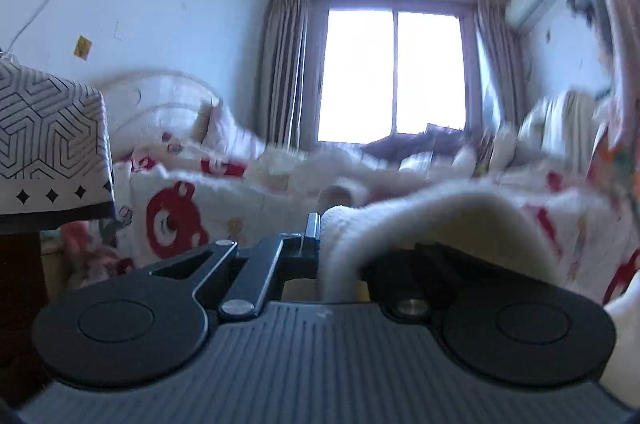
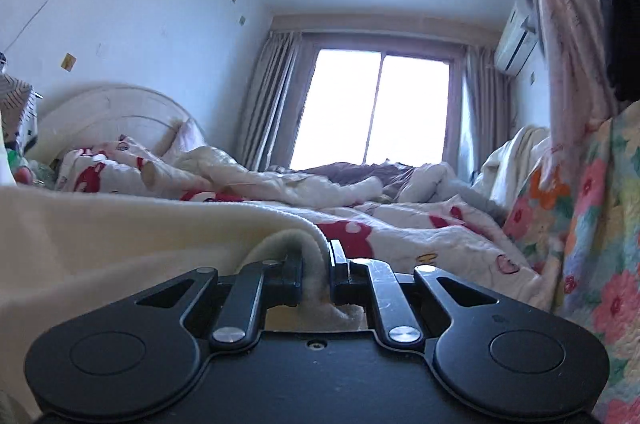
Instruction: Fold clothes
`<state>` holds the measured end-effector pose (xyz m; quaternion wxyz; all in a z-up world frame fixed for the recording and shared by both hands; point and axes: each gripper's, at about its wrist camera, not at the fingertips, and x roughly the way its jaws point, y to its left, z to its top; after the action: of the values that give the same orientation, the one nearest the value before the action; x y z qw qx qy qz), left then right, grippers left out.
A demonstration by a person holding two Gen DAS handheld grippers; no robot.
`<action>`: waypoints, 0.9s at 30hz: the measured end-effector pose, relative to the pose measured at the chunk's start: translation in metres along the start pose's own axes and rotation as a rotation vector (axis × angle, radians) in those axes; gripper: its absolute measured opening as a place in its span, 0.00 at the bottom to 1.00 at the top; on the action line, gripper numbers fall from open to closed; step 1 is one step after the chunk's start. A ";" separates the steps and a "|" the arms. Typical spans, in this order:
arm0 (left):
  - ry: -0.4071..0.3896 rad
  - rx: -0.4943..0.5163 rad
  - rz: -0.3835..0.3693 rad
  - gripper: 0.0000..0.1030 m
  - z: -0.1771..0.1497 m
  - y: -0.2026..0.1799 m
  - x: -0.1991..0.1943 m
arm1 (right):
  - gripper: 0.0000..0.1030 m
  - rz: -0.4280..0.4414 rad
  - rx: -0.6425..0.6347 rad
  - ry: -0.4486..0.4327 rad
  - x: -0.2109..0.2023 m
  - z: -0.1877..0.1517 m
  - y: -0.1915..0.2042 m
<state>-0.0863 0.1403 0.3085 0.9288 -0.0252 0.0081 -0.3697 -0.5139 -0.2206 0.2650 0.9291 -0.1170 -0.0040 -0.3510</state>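
We have the cream fleece garment [image 2: 120,224] pinched in both grippers: our right gripper [image 2: 316,276] clamps its edge, our left gripper [image 1: 320,248] another edge, the cloth stretching between them over the bed [image 2: 420,236].

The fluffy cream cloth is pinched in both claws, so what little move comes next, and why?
Probably lift both claws together. The left claw and right claw each grip an edge of the cream cloth, which sags onto the bed; raising it should let it hang flat.
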 end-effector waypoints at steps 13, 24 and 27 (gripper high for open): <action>0.530 0.077 0.170 0.12 -0.241 -0.004 0.219 | 0.13 0.075 0.092 0.676 0.228 -0.202 0.009; 0.791 -0.048 -0.079 0.42 -0.373 -0.050 0.288 | 0.48 0.011 0.159 1.049 0.345 -0.365 0.054; 0.842 -0.061 -0.201 0.42 -0.397 -0.070 0.294 | 0.48 0.100 0.199 1.051 0.330 -0.380 0.081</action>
<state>0.0658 -0.1291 -0.0831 0.8027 0.0997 0.3945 -0.4361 -0.2403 -0.4603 -0.0920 0.8281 0.1631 0.4338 -0.3155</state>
